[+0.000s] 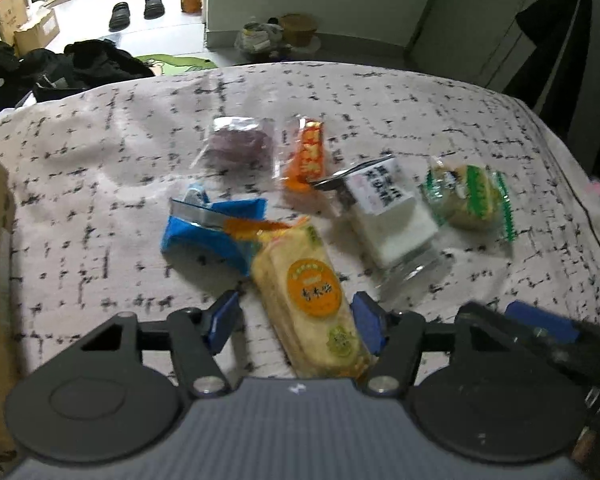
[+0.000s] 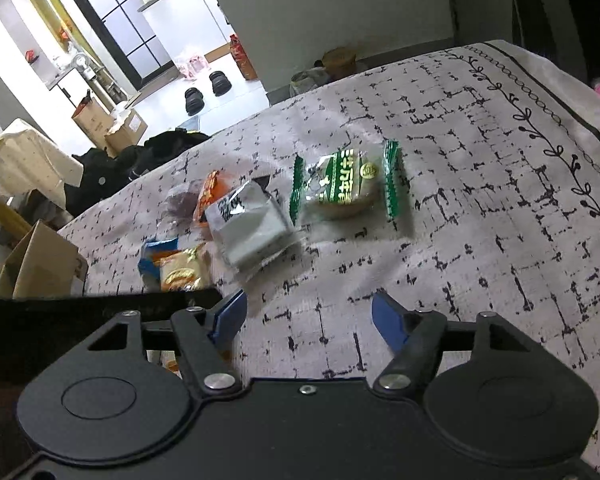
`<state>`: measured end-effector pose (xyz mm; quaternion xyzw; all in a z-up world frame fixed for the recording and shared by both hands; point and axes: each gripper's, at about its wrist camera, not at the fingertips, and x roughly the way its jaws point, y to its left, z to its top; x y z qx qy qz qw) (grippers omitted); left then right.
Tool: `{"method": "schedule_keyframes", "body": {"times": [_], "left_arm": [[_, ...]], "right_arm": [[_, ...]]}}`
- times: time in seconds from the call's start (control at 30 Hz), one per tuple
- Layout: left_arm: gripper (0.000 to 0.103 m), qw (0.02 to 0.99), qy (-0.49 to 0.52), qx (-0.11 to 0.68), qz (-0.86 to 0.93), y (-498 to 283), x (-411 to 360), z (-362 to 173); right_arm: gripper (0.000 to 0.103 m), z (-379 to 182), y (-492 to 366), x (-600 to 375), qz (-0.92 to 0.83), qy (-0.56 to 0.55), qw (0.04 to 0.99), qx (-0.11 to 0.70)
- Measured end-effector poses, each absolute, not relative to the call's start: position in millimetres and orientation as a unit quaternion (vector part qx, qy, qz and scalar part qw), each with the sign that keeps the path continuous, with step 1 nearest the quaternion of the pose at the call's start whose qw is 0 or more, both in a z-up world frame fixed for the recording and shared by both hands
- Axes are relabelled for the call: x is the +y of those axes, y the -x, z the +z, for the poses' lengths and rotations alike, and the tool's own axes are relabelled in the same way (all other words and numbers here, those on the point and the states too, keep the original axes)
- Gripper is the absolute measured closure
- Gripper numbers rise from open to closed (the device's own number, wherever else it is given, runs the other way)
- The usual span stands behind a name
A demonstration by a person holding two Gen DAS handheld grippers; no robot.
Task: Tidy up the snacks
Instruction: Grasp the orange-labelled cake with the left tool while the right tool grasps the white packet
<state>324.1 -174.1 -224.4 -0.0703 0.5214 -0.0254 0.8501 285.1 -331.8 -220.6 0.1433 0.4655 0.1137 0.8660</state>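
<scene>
Snack packets lie scattered on a white cloth with black dashes (image 1: 100,184), both grippers hovering open over them.

In the left wrist view the left gripper (image 1: 296,320) stands open, its blue pads either side of the long yellow cracker packet with a round orange label (image 1: 308,292); whether they touch the wrapper cannot be told. Above it, left of centre, lies a blue foil packet (image 1: 204,236); to the right, a clear-wrapped white cake block (image 1: 384,216) and a green-edged round biscuit packet (image 1: 472,200). In the right wrist view the right gripper (image 2: 308,320) is open over bare cloth, the white block (image 2: 252,228) near its left pad at upper centre, the green packet (image 2: 344,188) beyond.
</scene>
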Motion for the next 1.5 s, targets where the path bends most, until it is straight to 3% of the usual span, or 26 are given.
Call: {"method": "schedule_keyframes", "body": {"times": [0.13, 0.2, 1.13, 1.2, 1.23, 1.5], "left_arm": [[0.055, 0.852, 0.049, 0.52, -0.024, -320.0, -171.8, -224.9], [0.069, 0.853, 0.056, 0.518, -0.027, -318.1, -164.9, -224.9], [0.069, 0.877, 0.115, 0.466, 0.008, -310.1, -106.6, -192.7], [0.069, 0.877, 0.117, 0.467, 0.011, -310.1, -105.4, -193.3], [0.069, 0.876, 0.118, 0.467, 0.011, -310.2, -104.9, -193.6], [0.069, 0.876, 0.117, 0.467, 0.01, -305.7, -100.6, -191.5]], "right_arm": [[0.035, -217.9, -292.3, -320.6, 0.125, -0.14, 0.87, 0.456], [0.035, -217.0, -295.9, -314.5, 0.13, -0.139, 0.87, 0.455], [0.034, -225.7, -348.9, -250.4, 0.155, -0.028, 0.88, 0.448], [0.042, -230.2, -350.6, -248.4, 0.156, -0.029, 0.871, 0.466], [0.053, -233.2, -350.4, -248.7, 0.158, -0.034, 0.864, 0.477], [0.057, -223.6, -328.1, -259.9, 0.159, -0.067, 0.863, 0.475]]}}
